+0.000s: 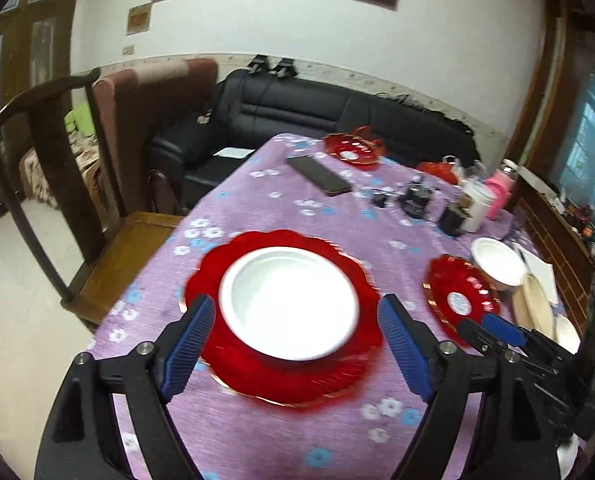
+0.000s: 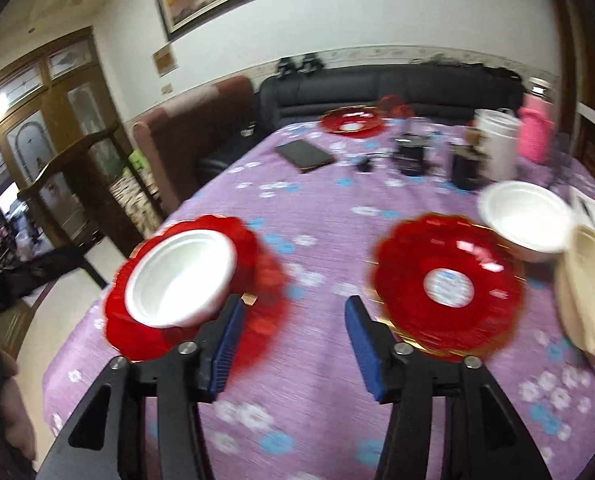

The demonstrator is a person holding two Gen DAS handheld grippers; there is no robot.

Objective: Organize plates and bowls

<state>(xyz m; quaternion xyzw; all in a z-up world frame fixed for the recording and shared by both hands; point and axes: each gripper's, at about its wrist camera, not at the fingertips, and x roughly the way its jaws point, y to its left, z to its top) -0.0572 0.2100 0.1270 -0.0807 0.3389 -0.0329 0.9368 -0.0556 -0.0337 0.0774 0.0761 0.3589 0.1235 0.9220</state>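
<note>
A white bowl sits in a red scalloped plate on the purple flowered tablecloth. My left gripper hangs open over it, one blue pad on each side of the bowl and neither touching it. My right gripper is open over bare cloth, between that bowl on its left and an empty red plate with a round sticker on its right. Another white bowl stands behind the empty plate, beside a stack of cream plates. A third red plate lies at the far end.
A dark phone, black gadgets, a white cup and a pink bottle crowd the far right of the table. A wooden chair stands off the left edge. A black sofa lies beyond the table.
</note>
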